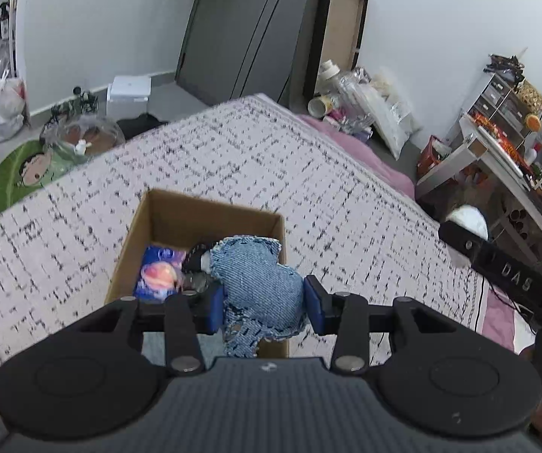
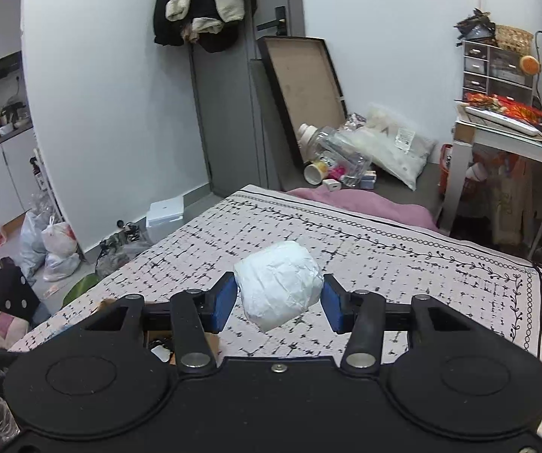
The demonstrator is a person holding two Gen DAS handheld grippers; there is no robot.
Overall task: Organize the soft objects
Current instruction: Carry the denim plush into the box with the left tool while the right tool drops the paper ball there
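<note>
In the left wrist view my left gripper (image 1: 263,307) is shut on a blue denim heart-shaped cushion (image 1: 255,287), held over the near right corner of an open cardboard box (image 1: 165,219) on the bed. The box holds a blue and pink packet (image 1: 157,275) and a dark item partly hidden behind the cushion. In the right wrist view my right gripper (image 2: 278,304) is shut on a white crumpled paper-wrapped roll (image 2: 278,287), held above the bed. The right gripper's black body also shows at the right edge of the left wrist view (image 1: 504,268).
The bed has a white black-flecked cover (image 1: 255,158) (image 2: 384,256) over a pink sheet (image 2: 365,204). The floor beyond holds bags (image 2: 56,245), a white box (image 2: 165,211), bottles and a pillow (image 2: 384,143). A cluttered desk (image 2: 516,128) stands at the right.
</note>
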